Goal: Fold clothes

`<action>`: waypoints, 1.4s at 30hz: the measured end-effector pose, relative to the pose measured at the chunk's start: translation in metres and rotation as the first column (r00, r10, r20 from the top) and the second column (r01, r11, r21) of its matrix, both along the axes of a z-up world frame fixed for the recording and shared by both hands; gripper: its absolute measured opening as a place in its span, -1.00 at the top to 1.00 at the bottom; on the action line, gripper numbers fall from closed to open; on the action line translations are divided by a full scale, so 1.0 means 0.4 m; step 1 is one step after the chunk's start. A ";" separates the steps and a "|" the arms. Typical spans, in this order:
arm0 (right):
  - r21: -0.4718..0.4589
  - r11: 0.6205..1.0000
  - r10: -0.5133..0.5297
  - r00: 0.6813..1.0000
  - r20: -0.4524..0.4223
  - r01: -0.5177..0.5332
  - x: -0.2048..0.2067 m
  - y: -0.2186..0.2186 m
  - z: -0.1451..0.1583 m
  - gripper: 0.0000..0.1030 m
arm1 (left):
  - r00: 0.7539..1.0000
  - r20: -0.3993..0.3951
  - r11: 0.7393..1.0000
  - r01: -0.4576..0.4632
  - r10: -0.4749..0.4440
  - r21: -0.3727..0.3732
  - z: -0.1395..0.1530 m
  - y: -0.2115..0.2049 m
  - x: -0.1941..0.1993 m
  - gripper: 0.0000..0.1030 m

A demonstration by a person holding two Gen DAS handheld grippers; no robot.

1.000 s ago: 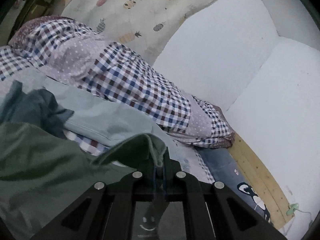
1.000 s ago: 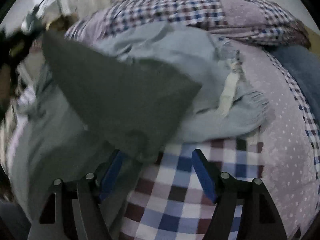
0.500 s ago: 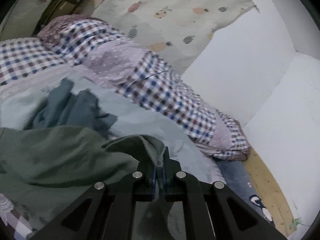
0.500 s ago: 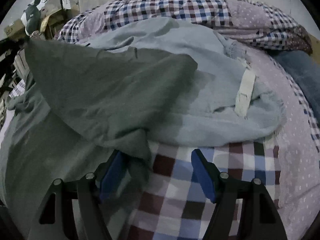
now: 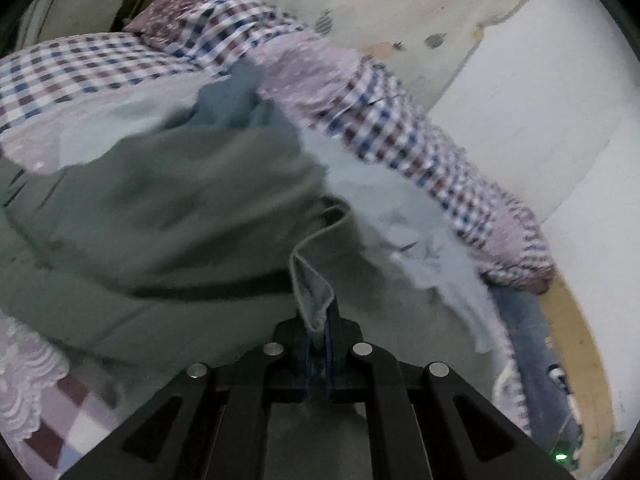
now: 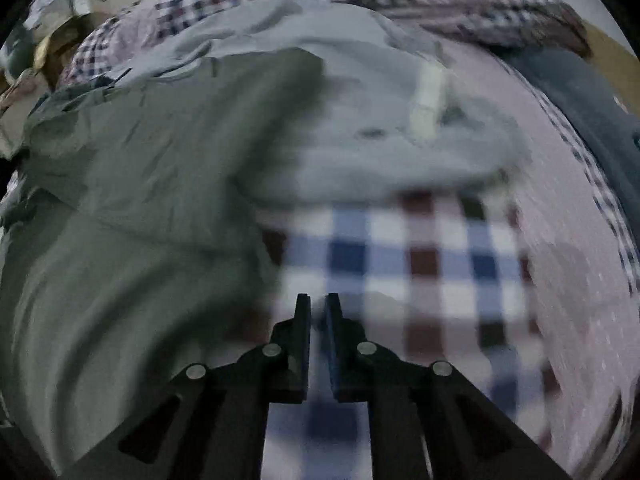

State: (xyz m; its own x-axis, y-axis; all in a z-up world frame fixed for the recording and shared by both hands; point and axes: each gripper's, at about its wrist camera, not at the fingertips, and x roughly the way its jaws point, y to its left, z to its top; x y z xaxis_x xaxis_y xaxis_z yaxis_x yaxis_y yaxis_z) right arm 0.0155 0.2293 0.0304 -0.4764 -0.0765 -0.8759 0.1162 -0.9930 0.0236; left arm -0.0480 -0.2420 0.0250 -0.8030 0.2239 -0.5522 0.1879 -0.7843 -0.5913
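Note:
A dark green garment [image 5: 180,200] lies spread over the bed, and my left gripper [image 5: 318,320] is shut on a folded hem of it. In the right wrist view the same green garment [image 6: 140,160] covers the left half of the bed. My right gripper [image 6: 318,304] hovers just past its right edge, over the checked sheet [image 6: 400,260], its fingers closed to a thin gap with no cloth visible between them. A light blue garment [image 6: 360,100] with a pale label lies beyond, partly under the green one, and also appears as the light blue garment [image 5: 380,200] in the left wrist view.
A rolled checked quilt [image 5: 400,132] runs along the far side against the white wall [image 5: 540,100]. A crumpled teal garment [image 5: 236,96] sits behind the green one. Blue jeans [image 5: 528,340] lie by the wooden bed edge [image 5: 580,340]. Lace trim [image 5: 24,380] shows at lower left.
My right gripper went from wide open to shut and now sits over the checked sheet. My left gripper, still clamped on the hem, lowered the green garment, which now lies flatter.

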 end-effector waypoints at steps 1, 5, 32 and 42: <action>-0.009 1.000 -0.011 1.000 -0.009 0.011 0.035 0.011 0.021 0.73 | 1.000 0.002 1.000 -0.001 0.001 -0.010 0.000 0.000 0.011 0.83; -0.075 0.997 -0.017 0.998 -0.054 0.013 0.228 -0.011 0.103 0.09 | 1.000 -0.015 0.999 -0.012 0.012 -0.045 0.018 0.009 0.069 -0.23; -0.014 0.990 -0.141 0.983 -0.114 0.141 0.718 -0.271 0.082 0.98 | 0.965 -0.090 0.969 0.241 -0.245 -0.059 0.075 0.290 0.297 -0.55; -0.088 0.850 -0.493 0.843 0.215 0.520 0.777 0.029 -0.029 0.96 | 0.970 -0.041 0.970 0.238 -0.240 -0.039 0.062 0.284 0.266 -0.55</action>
State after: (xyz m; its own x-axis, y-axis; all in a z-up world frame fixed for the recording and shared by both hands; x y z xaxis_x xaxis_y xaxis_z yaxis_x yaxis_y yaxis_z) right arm 0.3263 0.2407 0.0188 -0.3192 0.0067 -0.9477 -0.4214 -0.8967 0.1356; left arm 0.0586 -0.1282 0.0497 -0.7528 0.3945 -0.5269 -0.0336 -0.8225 -0.5678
